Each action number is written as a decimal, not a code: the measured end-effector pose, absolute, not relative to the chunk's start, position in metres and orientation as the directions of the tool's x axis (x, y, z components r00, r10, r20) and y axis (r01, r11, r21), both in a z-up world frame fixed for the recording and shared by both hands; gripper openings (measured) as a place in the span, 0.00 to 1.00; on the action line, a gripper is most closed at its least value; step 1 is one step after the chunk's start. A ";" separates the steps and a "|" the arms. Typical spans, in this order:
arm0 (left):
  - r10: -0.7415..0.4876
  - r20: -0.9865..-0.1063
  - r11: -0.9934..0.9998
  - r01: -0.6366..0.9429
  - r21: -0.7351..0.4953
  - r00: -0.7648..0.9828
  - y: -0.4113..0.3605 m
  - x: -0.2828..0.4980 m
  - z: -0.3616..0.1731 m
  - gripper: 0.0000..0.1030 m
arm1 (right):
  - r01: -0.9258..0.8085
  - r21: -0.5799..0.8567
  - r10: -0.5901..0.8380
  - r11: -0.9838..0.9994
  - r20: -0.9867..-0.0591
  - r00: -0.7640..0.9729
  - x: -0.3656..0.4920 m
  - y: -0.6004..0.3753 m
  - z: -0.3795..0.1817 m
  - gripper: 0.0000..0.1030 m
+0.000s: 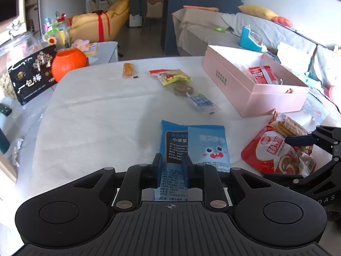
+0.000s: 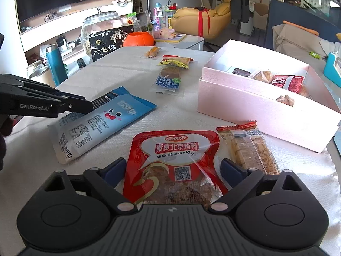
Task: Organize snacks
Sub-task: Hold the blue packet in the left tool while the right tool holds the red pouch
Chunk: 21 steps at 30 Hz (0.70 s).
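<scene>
Two overlapping blue snack packets [image 1: 204, 143] lie near the table's front. My left gripper [image 1: 172, 163] is shut on their near end, which stands pinched between the fingers. In the right wrist view the same gripper [image 2: 88, 106] reaches in from the left onto the blue packets [image 2: 110, 117]. My right gripper [image 2: 173, 170] is open, with a red snack packet [image 2: 174, 149] lying flat between its fingers and the pads close to its side edges. A biscuit packet [image 2: 251, 149] lies just right of it. The pink box [image 2: 245, 111] holds several snacks.
Beyond lie a hawthorn snack [image 2: 168, 83], a yellow-green packet [image 2: 177, 60] and an orange bar [image 2: 152, 52]. An orange pumpkin bucket [image 1: 69, 64], a black bag [image 1: 32, 74], a glass jar [image 2: 100, 27] and a teal bottle [image 2: 55, 64] stand at the far left.
</scene>
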<state>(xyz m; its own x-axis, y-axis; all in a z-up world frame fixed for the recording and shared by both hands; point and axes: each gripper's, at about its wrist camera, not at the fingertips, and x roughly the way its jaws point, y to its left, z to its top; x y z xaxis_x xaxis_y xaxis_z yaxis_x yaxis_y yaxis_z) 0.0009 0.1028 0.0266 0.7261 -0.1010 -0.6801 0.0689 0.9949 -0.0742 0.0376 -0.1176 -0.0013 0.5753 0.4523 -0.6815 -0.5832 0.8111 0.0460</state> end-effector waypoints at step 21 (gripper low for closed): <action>-0.171 -0.709 0.944 0.319 0.081 0.684 0.034 -0.005 0.021 0.33 | -0.584 0.085 0.475 0.807 -0.680 0.559 0.037 -0.128 -0.001 0.96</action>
